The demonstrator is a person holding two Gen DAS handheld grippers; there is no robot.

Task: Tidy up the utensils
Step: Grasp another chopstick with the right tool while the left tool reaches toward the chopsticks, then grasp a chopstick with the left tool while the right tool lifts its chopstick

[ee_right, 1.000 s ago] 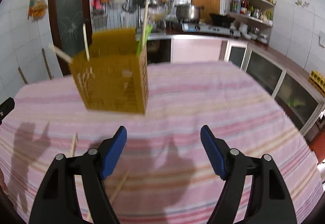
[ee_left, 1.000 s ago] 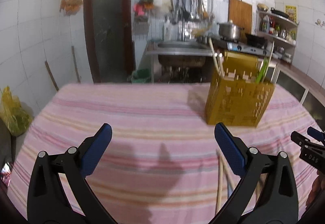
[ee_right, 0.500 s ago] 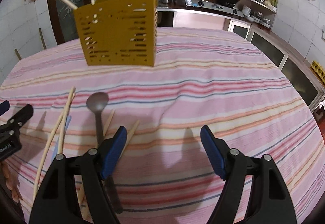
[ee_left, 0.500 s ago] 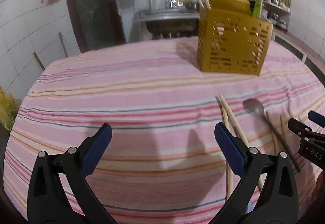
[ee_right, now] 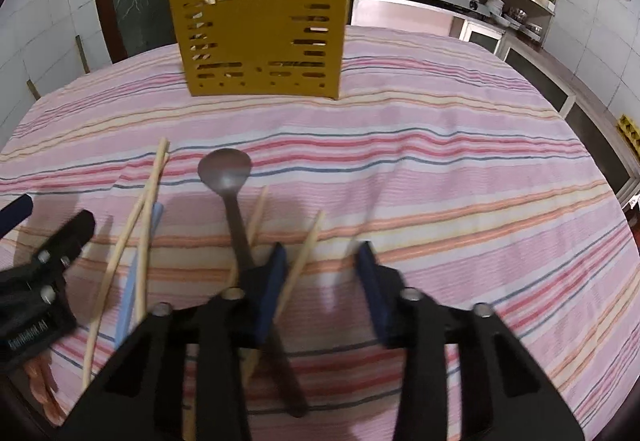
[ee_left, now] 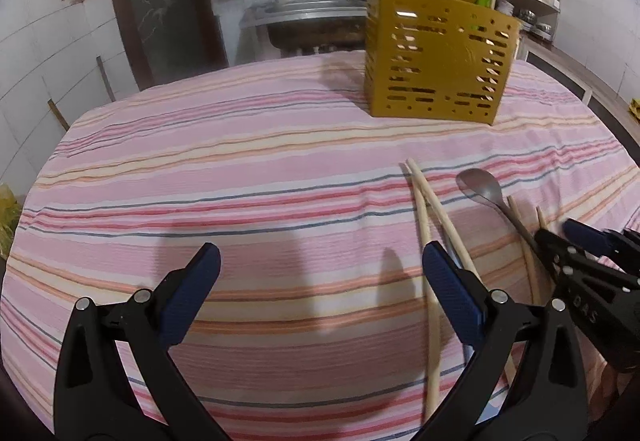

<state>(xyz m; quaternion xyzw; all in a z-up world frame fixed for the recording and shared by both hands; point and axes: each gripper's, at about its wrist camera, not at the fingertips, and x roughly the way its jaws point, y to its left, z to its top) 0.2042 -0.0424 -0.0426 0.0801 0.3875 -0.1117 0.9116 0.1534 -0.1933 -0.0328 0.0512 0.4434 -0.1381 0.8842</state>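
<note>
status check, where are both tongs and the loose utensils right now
Left tongs open, empty, low over cloth. Right tongs open, around a chopstick beside the spoon. Yellow holder upright, path unobstructed.

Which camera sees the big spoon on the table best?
The right wrist view: the spoon lies near the middle, its round bowl facing the camera and its handle running down toward the right gripper. In the left wrist view the spoon sits off to the side, its handle partly hidden.

Each camera sits low on its own gripper, close above the striped tablecloth [ee_left: 280,169], and faces the yellow utensil basket [ee_left: 436,65]. The left view sees the basket from its left, the right view from nearer. Both show the spoon [ee_right: 226,173] in front of the basket.
</note>
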